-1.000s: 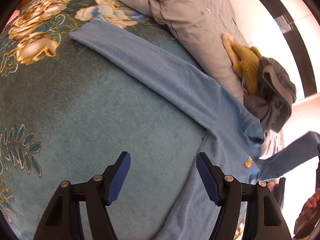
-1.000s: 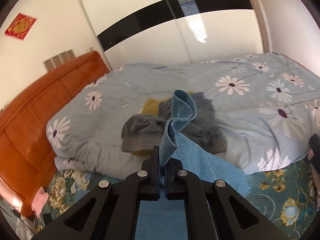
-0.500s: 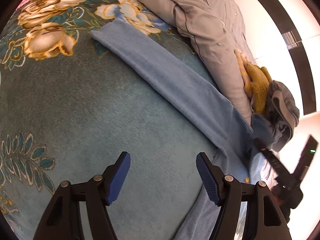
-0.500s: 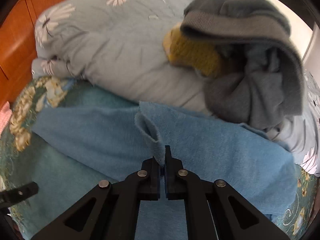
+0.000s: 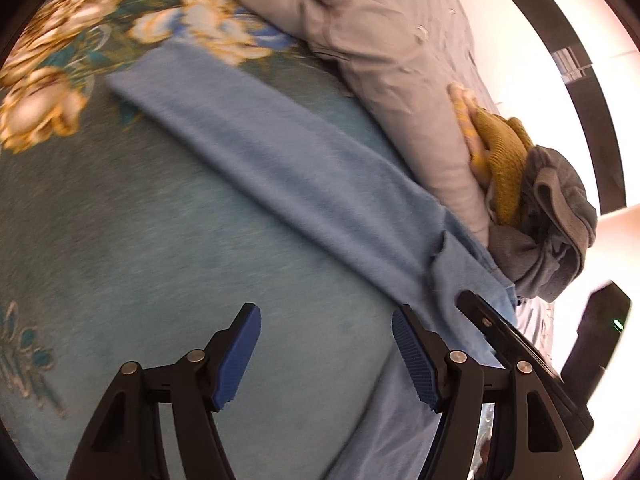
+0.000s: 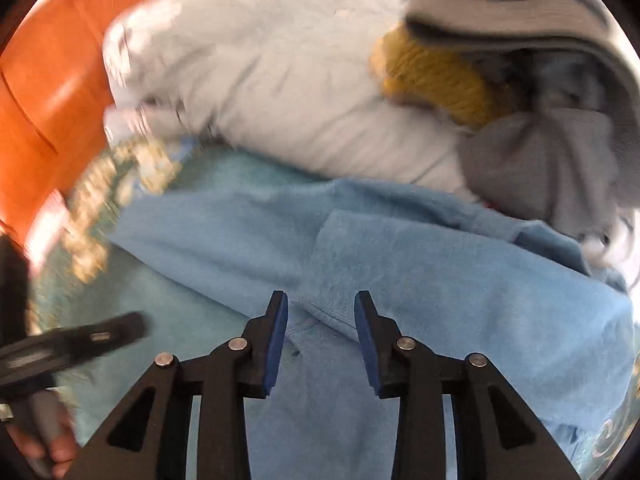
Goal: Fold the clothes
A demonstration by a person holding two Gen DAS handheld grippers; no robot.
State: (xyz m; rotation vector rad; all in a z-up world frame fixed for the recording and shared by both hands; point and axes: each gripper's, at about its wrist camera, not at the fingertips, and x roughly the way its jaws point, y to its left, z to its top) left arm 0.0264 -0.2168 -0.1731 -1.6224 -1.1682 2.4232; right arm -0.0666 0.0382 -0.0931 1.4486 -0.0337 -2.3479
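A light blue long-sleeved top [image 5: 304, 184] lies spread on the teal bed cover, one sleeve stretched out to the upper left. In the right wrist view the top [image 6: 400, 264] shows its other sleeve folded across the body. My left gripper [image 5: 326, 356] is open and empty above the bed cover beside the top's body. My right gripper [image 6: 322, 336] is open just above the folded sleeve; it also shows in the left wrist view [image 5: 500, 332] at the right.
A grey floral duvet [image 5: 380, 40] lies along the far side of the top. A mustard knit [image 5: 500, 152] and grey clothes [image 5: 556, 216] are piled on it. An orange wooden headboard [image 6: 48, 64] stands at the left. The bed cover [image 5: 120, 240] has flower prints.
My right gripper brought the sleeve down across the top, then opened and let it go. My left gripper stayed open and shifted slightly over the bed cover.
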